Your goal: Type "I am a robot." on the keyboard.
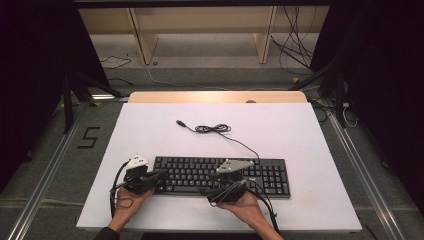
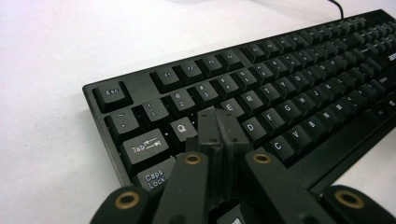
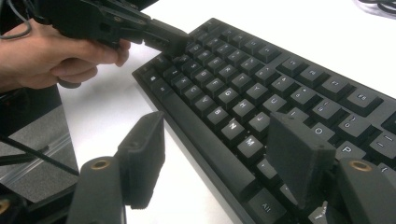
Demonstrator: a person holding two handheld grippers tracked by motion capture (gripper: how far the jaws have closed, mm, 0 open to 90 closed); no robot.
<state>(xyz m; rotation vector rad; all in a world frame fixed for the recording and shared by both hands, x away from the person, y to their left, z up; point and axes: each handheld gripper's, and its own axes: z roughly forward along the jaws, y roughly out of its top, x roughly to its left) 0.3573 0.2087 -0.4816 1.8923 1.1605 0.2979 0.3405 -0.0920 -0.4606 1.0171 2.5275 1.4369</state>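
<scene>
A black keyboard (image 1: 272, 175) lies on the white table top (image 1: 300, 125), towards the front. My left gripper (image 1: 161, 175) is at the keyboard's left end. In the left gripper view its jaws (image 2: 219, 123) are pressed together with nothing between them, over the keys (image 2: 289, 93) beside Q and E. My right gripper (image 1: 206, 190) is at the middle of the keyboard's front edge. Its jaws (image 3: 217, 135) stand wide apart, one over the table and one over the keys (image 3: 261, 84) near M. The shut left gripper (image 3: 159, 35) also appears in the right gripper view, in a hand.
The keyboard's cable (image 1: 215, 129) runs from its back edge in a small coil to a loose plug (image 1: 180, 122) on the table behind it. A wooden strip (image 1: 215, 96) edges the table's far side. Metal rails (image 1: 45, 175) run along the floor on both sides.
</scene>
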